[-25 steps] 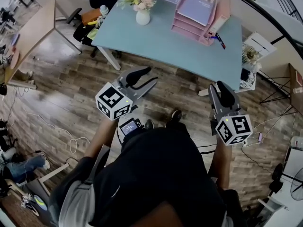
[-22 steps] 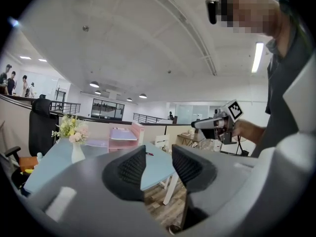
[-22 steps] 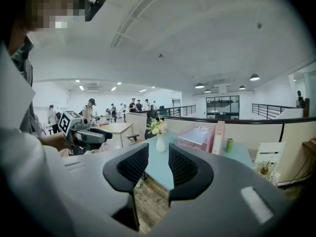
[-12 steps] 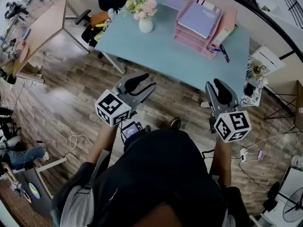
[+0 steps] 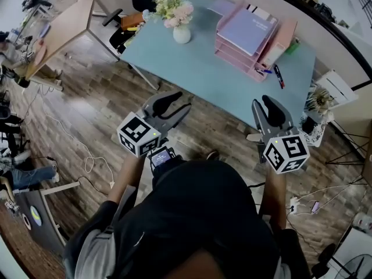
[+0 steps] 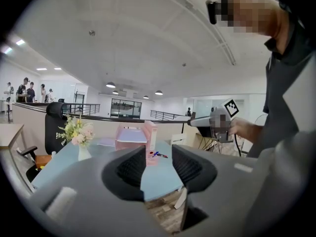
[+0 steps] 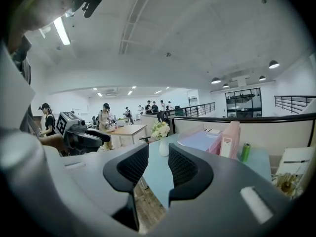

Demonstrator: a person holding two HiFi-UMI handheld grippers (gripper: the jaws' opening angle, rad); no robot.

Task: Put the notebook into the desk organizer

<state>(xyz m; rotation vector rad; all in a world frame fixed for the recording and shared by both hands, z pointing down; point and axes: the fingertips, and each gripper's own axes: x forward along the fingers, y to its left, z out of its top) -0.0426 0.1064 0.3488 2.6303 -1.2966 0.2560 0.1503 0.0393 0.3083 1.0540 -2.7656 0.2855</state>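
Over the floor [image 5: 87, 115], short of the bench [image 5: 203, 68], left tool [image 5: 179, 100] and right tool [image 5: 263, 102] stand part open, nothing held. Lavender notebook [image 5: 223, 6] lies flat at the far edge, just beside the pink desk organizer [image 5: 231, 49]. Judged light, thin, smooth and somewhat flexible; best pinched at a free edge near the spine.

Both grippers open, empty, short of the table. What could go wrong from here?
1. The flower vase stands upright at the left of the table; a reach by the left gripper toward the back could tip it.
2. Loose pens lie beside the pink organizer, near the table edge; a sweep could knock them off.
3. Cables trail across the floor: trip risk when stepping in.
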